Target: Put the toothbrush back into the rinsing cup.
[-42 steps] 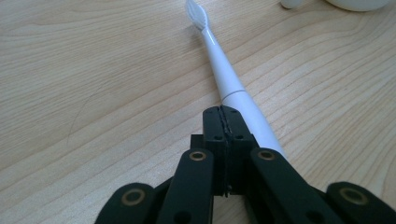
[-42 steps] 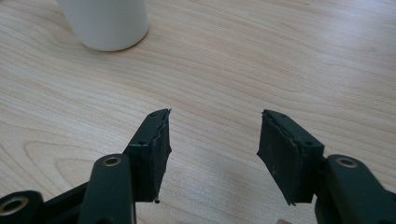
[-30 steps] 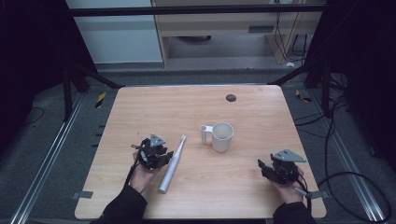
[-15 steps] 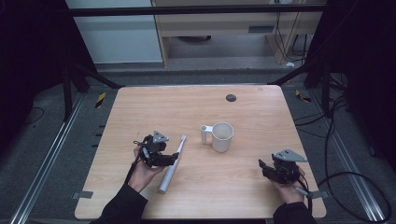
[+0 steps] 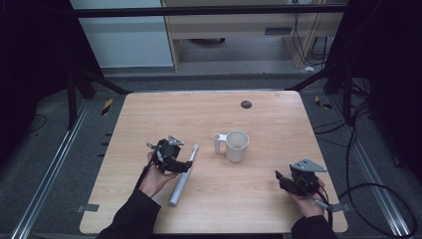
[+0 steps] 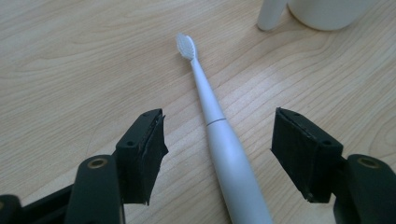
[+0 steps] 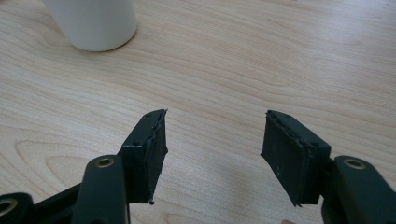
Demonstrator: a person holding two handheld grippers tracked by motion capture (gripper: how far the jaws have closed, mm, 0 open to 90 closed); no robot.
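While its jaws gape, toothbrush [image 6: 219,140] untouched between left tool [image 6: 219,154] pads.

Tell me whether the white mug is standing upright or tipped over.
Upright. In the high view the mug stands on the table, its round open mouth facing up, handle to its left.

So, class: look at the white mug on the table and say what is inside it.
From the high view, the white mug stands upright and its visible inner wall looks bare. Its rim hides the bottom, so whether anything lies there cannot be told. The electric toothbrush lies outside it on the table.
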